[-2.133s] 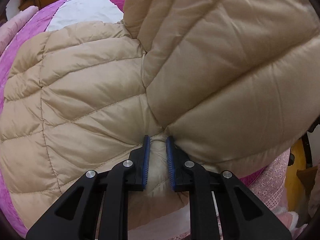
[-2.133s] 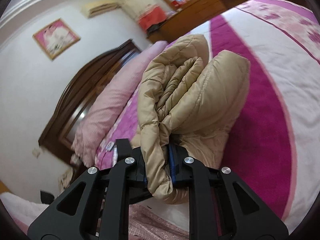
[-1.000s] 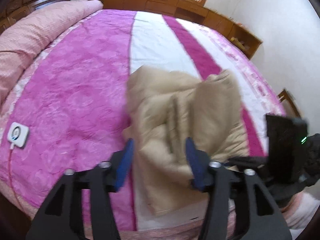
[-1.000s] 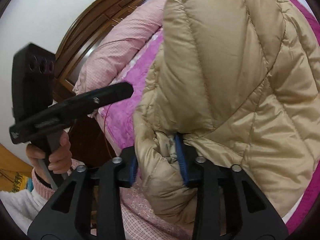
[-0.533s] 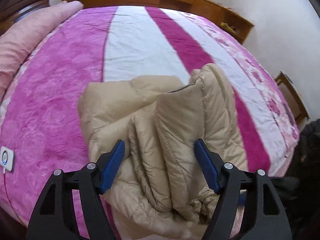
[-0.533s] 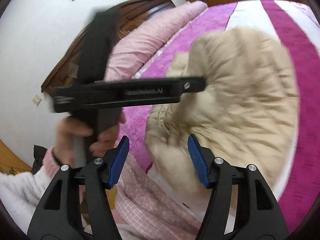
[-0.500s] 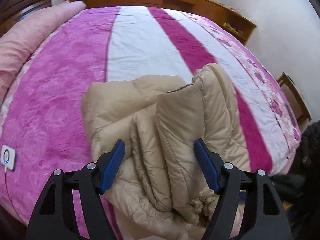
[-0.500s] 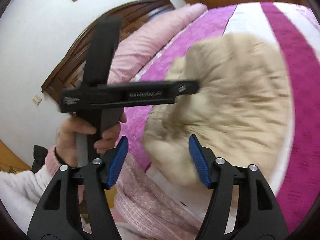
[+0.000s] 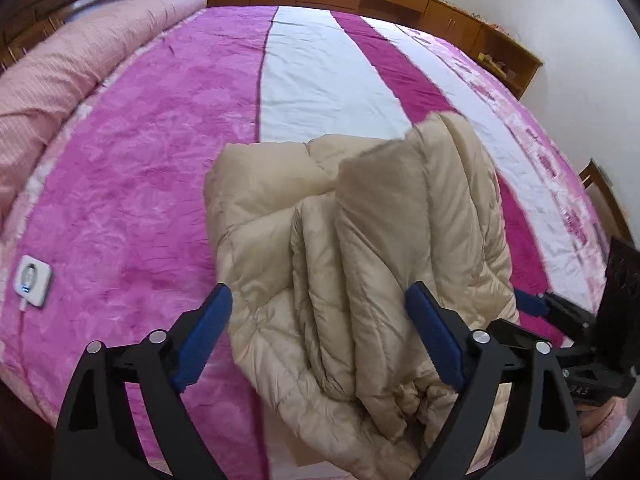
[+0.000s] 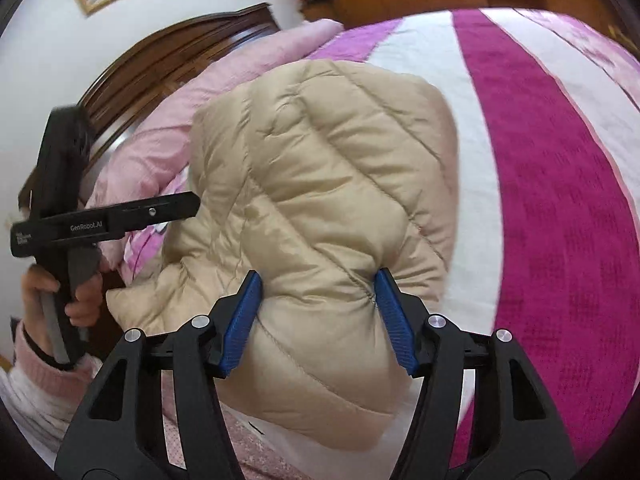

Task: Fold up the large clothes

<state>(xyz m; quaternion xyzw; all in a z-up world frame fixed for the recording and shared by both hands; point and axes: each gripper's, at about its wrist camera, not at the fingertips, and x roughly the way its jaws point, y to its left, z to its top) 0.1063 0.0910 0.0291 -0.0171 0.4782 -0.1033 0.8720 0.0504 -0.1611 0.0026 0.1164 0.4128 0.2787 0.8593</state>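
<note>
Bright even daylight, soft shadows, fisheye-bent edges, dark corners, slight motion blur

**Beige quilted down jacket, folded, on bed near front edge**

The down jacket [image 9: 360, 248] is beige, puffy, with stitched diagonal and chevron quilting. It lies folded into a compact, thick bundle. Seen from the left wrist view, several stacked layers show as upright folds along the near side, loosely bunched at the bottom edge. From the right wrist view, the jacket [image 10: 320, 184] presents a smooth outer panel, rounded at the top, creased where it narrows near the bottom.
</note>
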